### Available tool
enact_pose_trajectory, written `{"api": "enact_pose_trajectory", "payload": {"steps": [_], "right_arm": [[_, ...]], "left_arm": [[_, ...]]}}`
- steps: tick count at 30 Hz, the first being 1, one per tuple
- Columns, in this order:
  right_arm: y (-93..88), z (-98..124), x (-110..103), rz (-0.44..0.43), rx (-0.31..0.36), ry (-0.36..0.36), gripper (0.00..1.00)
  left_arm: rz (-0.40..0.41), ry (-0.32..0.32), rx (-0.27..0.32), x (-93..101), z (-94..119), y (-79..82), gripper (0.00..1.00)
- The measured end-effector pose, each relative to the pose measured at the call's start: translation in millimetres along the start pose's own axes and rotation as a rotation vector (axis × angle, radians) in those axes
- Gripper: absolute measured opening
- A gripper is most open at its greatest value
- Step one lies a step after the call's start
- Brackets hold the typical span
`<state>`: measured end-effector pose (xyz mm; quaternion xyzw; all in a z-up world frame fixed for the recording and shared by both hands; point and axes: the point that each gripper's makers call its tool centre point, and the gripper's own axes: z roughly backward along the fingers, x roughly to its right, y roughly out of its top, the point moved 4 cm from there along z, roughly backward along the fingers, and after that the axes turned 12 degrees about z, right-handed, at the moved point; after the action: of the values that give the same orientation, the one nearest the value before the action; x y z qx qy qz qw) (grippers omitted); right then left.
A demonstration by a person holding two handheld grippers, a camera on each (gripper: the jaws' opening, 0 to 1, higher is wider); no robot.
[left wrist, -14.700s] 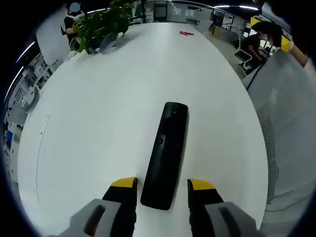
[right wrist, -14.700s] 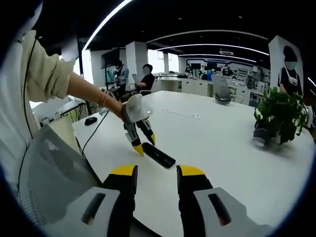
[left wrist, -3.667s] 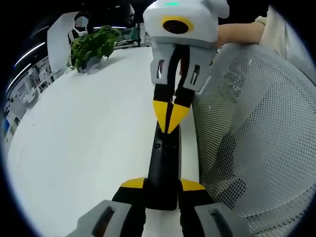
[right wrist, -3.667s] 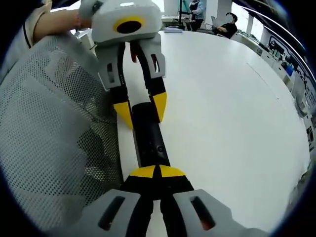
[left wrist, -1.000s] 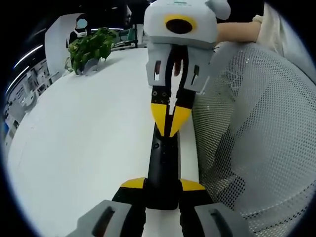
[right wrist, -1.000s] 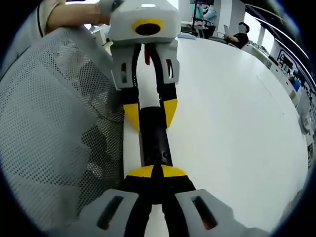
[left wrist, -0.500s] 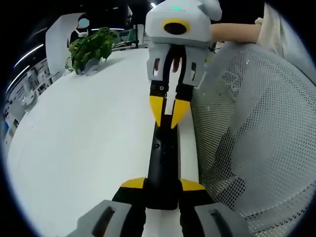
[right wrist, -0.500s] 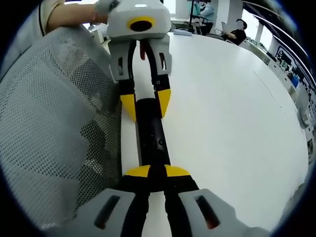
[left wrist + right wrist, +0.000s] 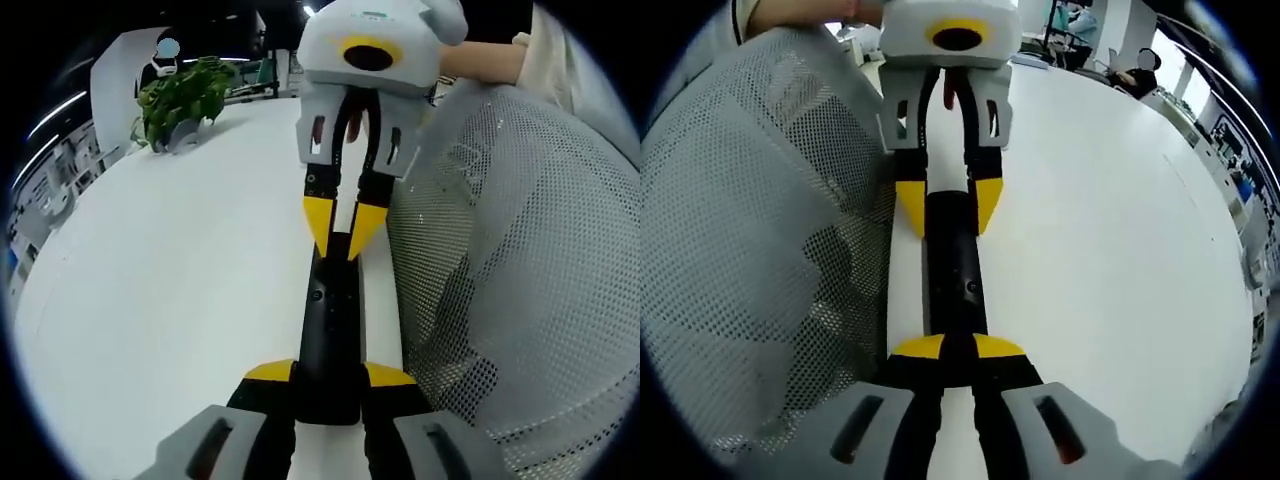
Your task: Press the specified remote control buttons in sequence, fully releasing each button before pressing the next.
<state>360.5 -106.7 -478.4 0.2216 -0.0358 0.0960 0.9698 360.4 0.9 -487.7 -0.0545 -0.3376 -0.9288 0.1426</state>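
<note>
A long black remote point(image 9: 330, 320) lies along the edge of the white table point(image 9: 180, 250). My left gripper point(image 9: 330, 378) is shut on its near end, one yellow tip on each side. From above, my right gripper point(image 9: 340, 245) comes in with its yellow tips drawn together over the remote's far end. In the right gripper view the same remote point(image 9: 952, 280) runs up from my right gripper point(image 9: 958, 347), whose tips sit together on its top face. The left gripper point(image 9: 948, 210) clamps the other end. I cannot tell whether a button is held down.
A grey mesh chair back point(image 9: 500, 250) stands right beside the remote, just off the table edge, seen again as the chair back point(image 9: 740, 250). A potted plant point(image 9: 180, 95) sits at the far end. The table point(image 9: 1090, 220) stretches wide on the other side.
In the last second the right gripper's tips have drawn back a little along the remote toward its far end. The left gripper keeps its hold and the remote has not shifted.
</note>
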Motion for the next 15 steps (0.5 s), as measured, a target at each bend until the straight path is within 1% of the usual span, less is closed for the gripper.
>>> {"api": "enact_pose_trajectory", "payload": {"steps": [6, 9, 15], "right_arm": [[2.8, -0.3, 2.2, 0.007, -0.043, 0.057, 0.08], [4.2, -0.3, 0.8, 0.027, -0.068, 0.06, 0.08], [4.5, 1.2, 1.0, 0.006, -0.086, 0.058, 0.08]], "left_arm": [[0.004, -0.003, -0.003, 0.0, 0.1, 0.4, 0.24], [-0.003, -0.001, -0.01, -0.1, -0.5, 0.5, 0.24], [-0.012, 0.0, -0.018, 0.4, -0.5, 0.9, 0.24]]}}
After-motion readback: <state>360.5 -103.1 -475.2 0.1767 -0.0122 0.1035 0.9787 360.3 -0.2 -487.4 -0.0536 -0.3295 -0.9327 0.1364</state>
